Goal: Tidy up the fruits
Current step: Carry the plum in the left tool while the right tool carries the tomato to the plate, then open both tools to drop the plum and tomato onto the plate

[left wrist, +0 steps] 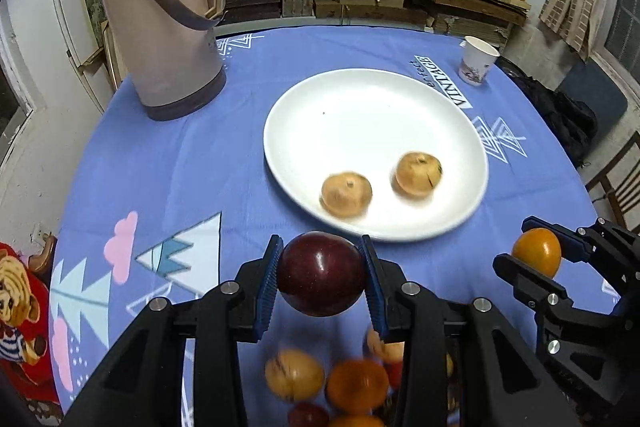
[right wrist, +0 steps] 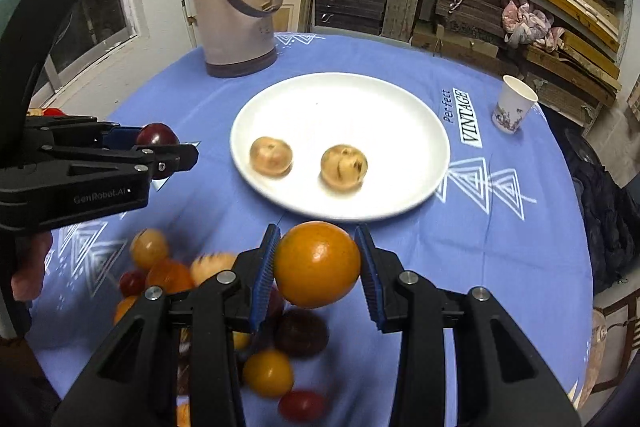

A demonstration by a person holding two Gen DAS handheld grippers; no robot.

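the white plate on the worktop already holds two tan fruits. your left hand-held gripper clamps a dark red fruit, your right hand-held gripper an orange, both just short of the plate's near rim; set each on bare plate.

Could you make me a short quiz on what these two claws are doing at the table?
1. True or false: the white plate is bare.
2. Which claw holds the dark red fruit? A) left claw B) right claw C) neither
3. Fill in: the right claw grips an ______ fruit.

Key
1. False: two tan fruits lie on the plate.
2. A, the left claw.
3. Orange.
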